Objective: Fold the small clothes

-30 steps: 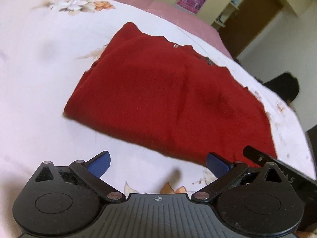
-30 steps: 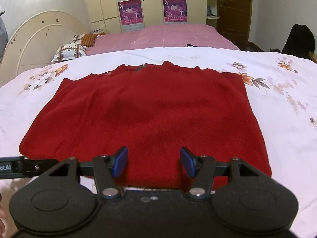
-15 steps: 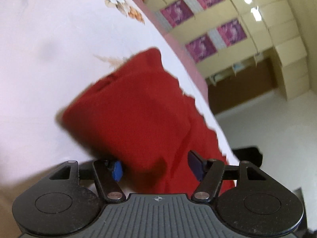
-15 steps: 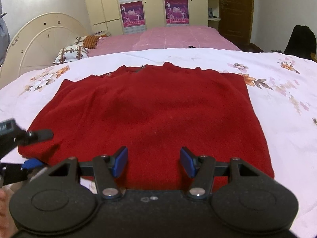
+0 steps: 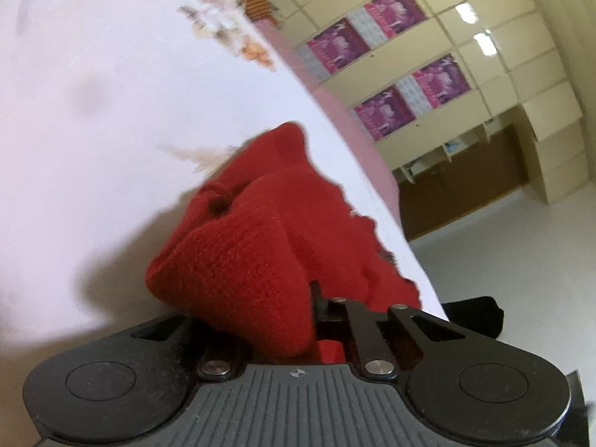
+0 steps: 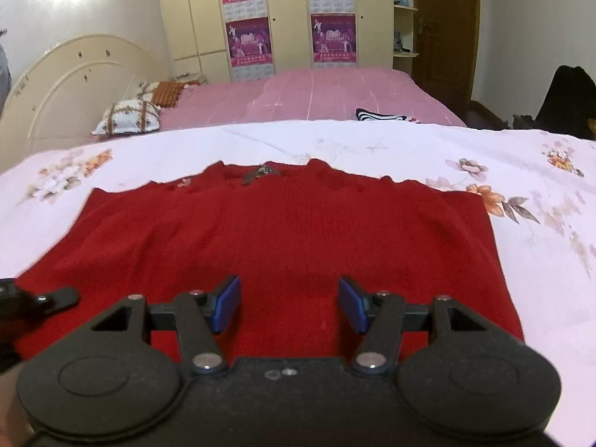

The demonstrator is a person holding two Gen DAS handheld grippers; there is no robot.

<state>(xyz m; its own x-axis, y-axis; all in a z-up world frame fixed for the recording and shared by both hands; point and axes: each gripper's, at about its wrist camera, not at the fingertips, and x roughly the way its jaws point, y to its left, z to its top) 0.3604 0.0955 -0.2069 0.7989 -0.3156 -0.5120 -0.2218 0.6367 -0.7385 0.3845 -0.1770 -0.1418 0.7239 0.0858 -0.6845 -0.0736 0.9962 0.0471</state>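
A red knitted sweater (image 6: 290,231) lies flat on the white floral bedsheet (image 6: 521,171), neckline toward the far side. My right gripper (image 6: 288,303) is open, its blue pads (image 6: 227,303) just above the sweater's near hem. My left gripper (image 5: 298,320) is tilted and shut on the sweater's near left corner; the bunched red knit (image 5: 238,264) fills its jaws and hides the pads. The left gripper also shows at the left edge of the right wrist view (image 6: 41,300).
A pink bed (image 6: 316,93) with pillows (image 6: 126,119) and a cream headboard (image 6: 67,85) stands behind. Wardrobes with purple posters (image 6: 246,41) line the far wall. A dark bag (image 6: 566,100) sits at the right by a brown door.
My left gripper swung in from the sweater's left side, tilted, and closed on the near left corner, bunching the knit. My right gripper stayed open and rose slightly over the hem.
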